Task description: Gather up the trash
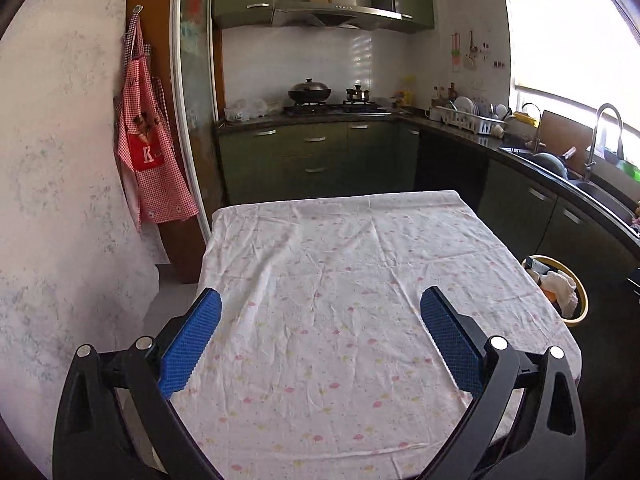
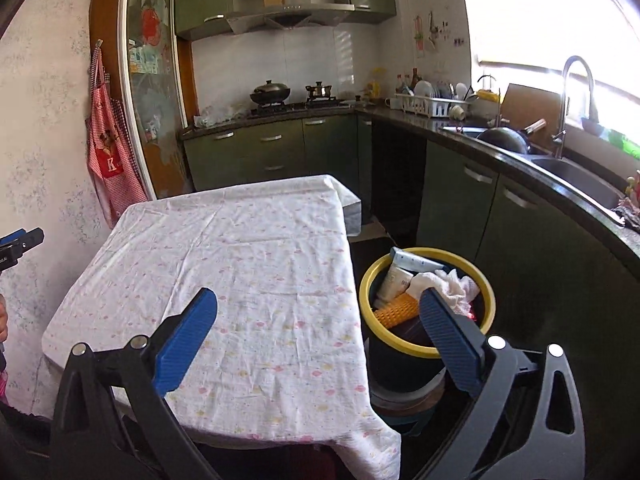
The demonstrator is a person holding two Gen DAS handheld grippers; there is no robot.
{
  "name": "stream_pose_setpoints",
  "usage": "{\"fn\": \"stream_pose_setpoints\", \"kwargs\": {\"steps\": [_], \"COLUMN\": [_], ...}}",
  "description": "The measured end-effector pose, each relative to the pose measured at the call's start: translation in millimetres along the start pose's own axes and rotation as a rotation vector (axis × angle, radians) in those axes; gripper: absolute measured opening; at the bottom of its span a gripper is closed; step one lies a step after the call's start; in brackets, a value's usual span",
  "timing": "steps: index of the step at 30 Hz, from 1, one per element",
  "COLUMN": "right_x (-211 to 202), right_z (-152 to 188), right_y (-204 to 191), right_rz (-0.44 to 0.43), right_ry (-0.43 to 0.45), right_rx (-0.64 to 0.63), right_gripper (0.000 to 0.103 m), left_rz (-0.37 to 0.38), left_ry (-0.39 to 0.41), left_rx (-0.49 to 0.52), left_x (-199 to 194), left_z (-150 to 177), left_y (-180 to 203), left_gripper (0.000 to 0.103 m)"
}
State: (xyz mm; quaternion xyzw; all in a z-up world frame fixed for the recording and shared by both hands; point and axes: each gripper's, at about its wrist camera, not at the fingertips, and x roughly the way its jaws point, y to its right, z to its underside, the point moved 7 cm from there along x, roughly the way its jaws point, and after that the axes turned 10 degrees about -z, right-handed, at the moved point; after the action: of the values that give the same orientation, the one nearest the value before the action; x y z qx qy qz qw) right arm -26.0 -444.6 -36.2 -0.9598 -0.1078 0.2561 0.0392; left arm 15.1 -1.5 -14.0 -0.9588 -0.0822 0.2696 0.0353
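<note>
A dark bin with a yellow rim (image 2: 486, 292) stands on the floor right of the table; it also shows in the left wrist view (image 1: 582, 300). It holds a white crumpled cloth (image 2: 448, 284), a white tube (image 2: 394, 280), a pale flat packet (image 2: 416, 262) and an orange ribbed piece (image 2: 396, 310). My right gripper (image 2: 318, 300) is open and empty, held above the table's right edge, its right finger over the bin. My left gripper (image 1: 320, 300) is open and empty above the table (image 1: 340, 260), which bears only its flowered white cloth. The left gripper's tip shows in the right wrist view (image 2: 20, 242).
Green kitchen cabinets (image 1: 304, 156) and a dark counter (image 2: 520, 160) run along the back and right, with stove pots, a dish rack (image 2: 432, 106) and a sink with a tap (image 2: 568, 112). A red checked apron (image 1: 152, 148) hangs on the left wall.
</note>
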Motion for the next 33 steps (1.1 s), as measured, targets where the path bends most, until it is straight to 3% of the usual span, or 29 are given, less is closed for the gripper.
{"fn": "stream_pose_setpoints", "kwargs": {"steps": [3,14,33], "right_x": [-14,-26,-19], "right_z": [-2,4,7], "right_y": [0,10,10], "right_rz": [0.023,0.033,0.035], "right_ry": [0.037,0.065,0.051], "right_rx": [0.0,0.015,0.01], "right_gripper": [0.096,0.096,0.096], "left_rz": [0.033,0.03,0.026], "left_ry": [0.012,0.058,0.047], "left_rx": [-0.005,0.015,0.018], "left_x": [-11,-39,-35], "left_z": [1,1,3], "left_y": [7,27,28], "left_gripper": [0.098,0.098,0.098]}}
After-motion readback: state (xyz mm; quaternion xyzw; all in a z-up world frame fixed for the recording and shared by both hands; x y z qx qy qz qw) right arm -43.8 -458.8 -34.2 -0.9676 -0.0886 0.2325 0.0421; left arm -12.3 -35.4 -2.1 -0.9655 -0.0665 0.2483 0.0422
